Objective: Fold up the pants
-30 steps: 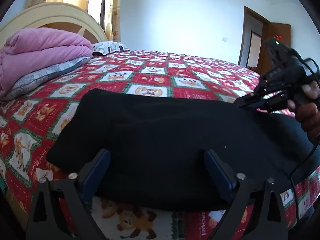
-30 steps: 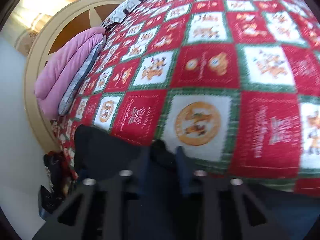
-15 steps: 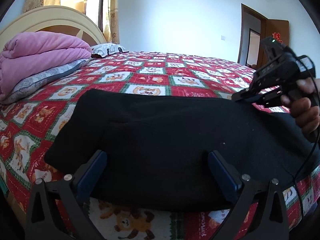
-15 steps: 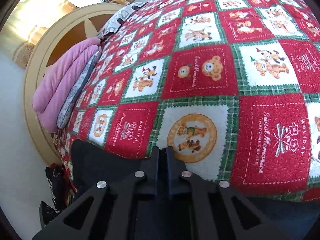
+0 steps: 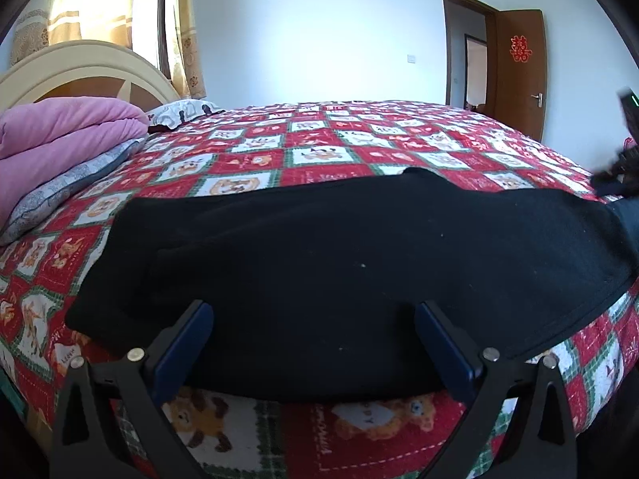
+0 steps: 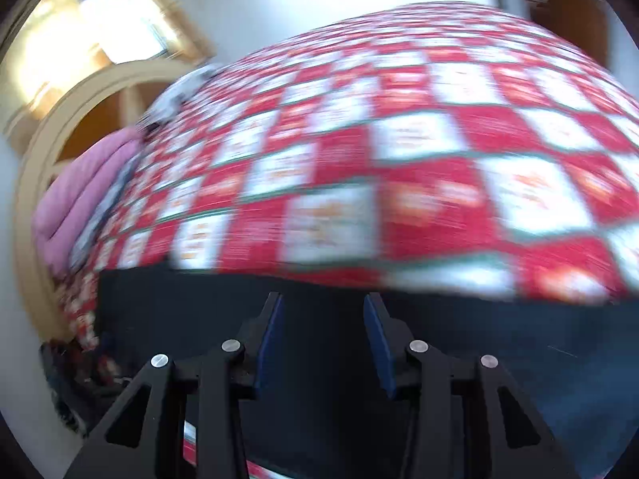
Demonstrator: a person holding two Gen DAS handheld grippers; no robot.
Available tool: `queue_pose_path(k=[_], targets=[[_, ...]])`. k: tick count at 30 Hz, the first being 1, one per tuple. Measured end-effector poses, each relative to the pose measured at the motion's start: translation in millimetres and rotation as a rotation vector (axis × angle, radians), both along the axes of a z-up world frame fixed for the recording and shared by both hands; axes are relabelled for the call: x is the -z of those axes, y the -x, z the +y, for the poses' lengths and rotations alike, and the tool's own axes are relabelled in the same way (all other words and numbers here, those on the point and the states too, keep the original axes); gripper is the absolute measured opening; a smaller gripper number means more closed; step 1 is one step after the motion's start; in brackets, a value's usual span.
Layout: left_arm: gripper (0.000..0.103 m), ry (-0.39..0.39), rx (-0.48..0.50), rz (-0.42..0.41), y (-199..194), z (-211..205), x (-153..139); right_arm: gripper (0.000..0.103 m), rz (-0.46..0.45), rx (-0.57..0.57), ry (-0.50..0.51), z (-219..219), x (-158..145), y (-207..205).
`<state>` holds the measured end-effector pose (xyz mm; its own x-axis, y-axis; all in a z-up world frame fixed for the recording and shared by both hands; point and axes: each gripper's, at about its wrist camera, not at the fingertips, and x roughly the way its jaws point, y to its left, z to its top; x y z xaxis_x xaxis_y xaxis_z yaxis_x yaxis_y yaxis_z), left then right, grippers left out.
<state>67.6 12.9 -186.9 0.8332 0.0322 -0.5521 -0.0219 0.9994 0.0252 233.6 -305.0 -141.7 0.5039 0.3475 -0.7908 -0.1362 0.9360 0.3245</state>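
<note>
The black pants (image 5: 339, 263) lie flat across the near side of a bed covered by a red, white and green patchwork quilt (image 5: 319, 151) printed with cartoon bears, the dark cloth stretching from the left part of the left wrist view almost to its right edge, with a small peak of fabric raised along the far hem. The left gripper (image 5: 313, 343) sits low over the near edge of the pants with its blue-padded fingers (image 5: 187, 343) spread wide, nothing between them but the cloth lying beneath. At the far right edge of that view a dark piece of the right gripper's body (image 5: 617, 167) shows above the pants' end. In the right wrist view, heavily motion-blurred, the right gripper (image 6: 323, 319) has its jaws parted to a moderate gap over the black fabric, holding nothing. Toward the head of the bed a folded pink duvet (image 5: 60, 139) rests on a grey patterned pillow (image 5: 72, 187), with a second patterned pillow (image 5: 179, 109) behind it against the cream headboard (image 5: 80, 68). Curtains (image 5: 100, 4) hang at the sunlit window, and a brown door (image 5: 519, 68) bearing a red paper decoration (image 5: 520, 48) stands open in the far wall.
</note>
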Motion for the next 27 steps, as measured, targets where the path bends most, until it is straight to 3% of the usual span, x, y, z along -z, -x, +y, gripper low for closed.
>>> queue_pose_path(k=[5, 9, 12, 15, 18, 23, 25, 27], targets=[[0.103, 0.052, 0.023, 0.024, -4, -3, 0, 0.043, 0.016, 0.261, 0.029, -126, 7, 33], [0.103, 0.031, 0.029, 0.052, -10, -9, -1, 0.043, -0.033, 0.342, -0.089, -185, 10, 41], [0.103, 0.065, 0.061, 0.079, -11, -12, -6, 0.043, -0.061, 0.369, -0.183, -205, 6, 47], [0.103, 0.052, 0.084, 0.099, -11, -20, -6, 0.043, -0.108, 0.415, -0.110, -216, -8, 64], [0.103, 0.023, 0.104, 0.112, -9, -28, -5, 0.043, -0.133, 0.405, -0.103, -233, -21, 87], [0.103, -0.015, 0.118, 0.124, -7, -32, -6, 0.043, -0.211, 0.494, 0.065, -270, -53, 132], [0.103, -0.033, 0.124, 0.126, -6, -31, -7, 0.043, -0.218, 0.534, 0.073, -286, -58, 139], [0.103, -0.055, 0.120, 0.118, -1, -28, -9, 0.043, -0.201, 0.566, 0.013, -305, -55, 142]])
